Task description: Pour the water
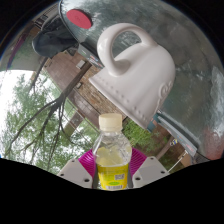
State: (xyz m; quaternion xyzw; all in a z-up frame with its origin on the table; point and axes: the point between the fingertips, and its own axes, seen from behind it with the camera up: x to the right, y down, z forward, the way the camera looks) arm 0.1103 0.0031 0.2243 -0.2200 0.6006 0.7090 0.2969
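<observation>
Outdoors among trees, my jaws (112, 172) are clamped on the yellow bottle (112, 152), tilted under the white mug (135, 75).

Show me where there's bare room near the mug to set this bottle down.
The gripper is shut on the bottle. Bare patch: the tabletop on the side of the white mug away from the red-topped object, out to the table's edge. Crowded: just ahead of the bottle's cap, where the mug sits close, and around the red-topped object.
</observation>
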